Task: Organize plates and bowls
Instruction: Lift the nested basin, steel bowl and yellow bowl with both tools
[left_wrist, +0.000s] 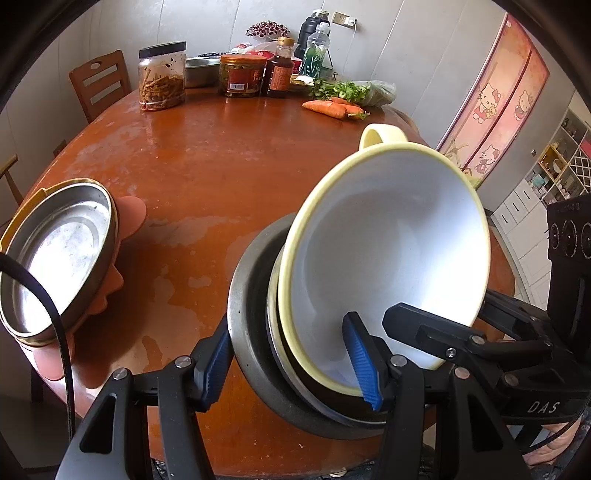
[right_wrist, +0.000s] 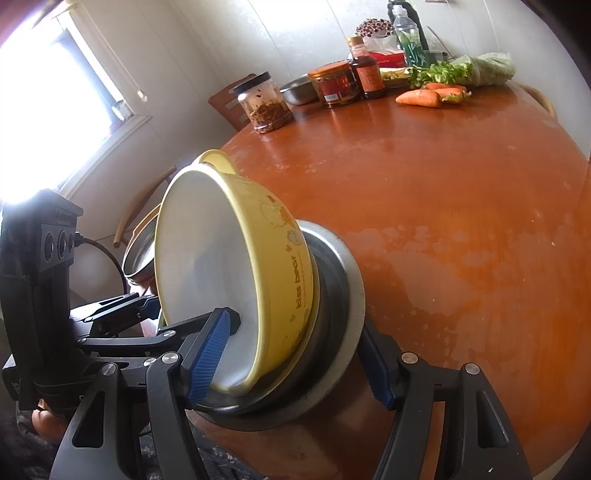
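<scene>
Both grippers, left (left_wrist: 291, 363) and right (right_wrist: 295, 360), clamped across nested yellow bowl (left_wrist: 384, 258) and steel dish (left_wrist: 251, 295), tilted at table (left_wrist: 207, 177) edge, six o'clock; uneven squeeze risks bowl slipping out.

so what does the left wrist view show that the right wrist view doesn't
Only the left wrist view shows the pink cartoon door, the shelves and the orange mat under the steel pan. Only the right wrist view shows the bright window and the print on the yellow bowl's outside. Both show that bowl stacked in steel dishes, both grippers clamped across the stack, the jars and carrots.
</scene>
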